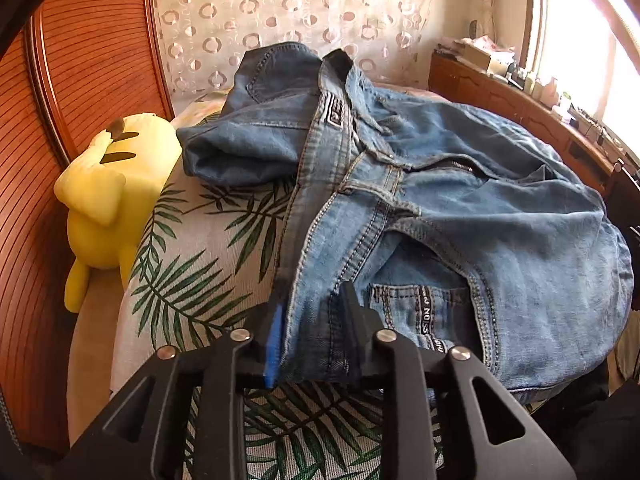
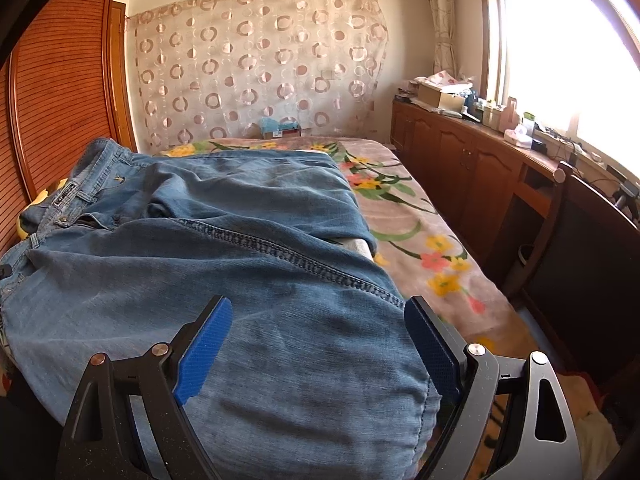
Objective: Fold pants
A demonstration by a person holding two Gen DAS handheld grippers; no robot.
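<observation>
Your left gripper (image 1: 312, 320) pinches the jeans (image 1: 440, 200) at the waistband edge, anchoring that corner on the bed (image 1: 192, 240) beside the yellow plush (image 1: 108, 200). Your right gripper (image 2: 318, 344) hangs spread wide over a leg (gripping nothing), likely lining up its pinch.

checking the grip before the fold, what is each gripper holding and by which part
Left gripper is shut on the jeans at a seamed edge. Right gripper is open, holding nothing.
</observation>
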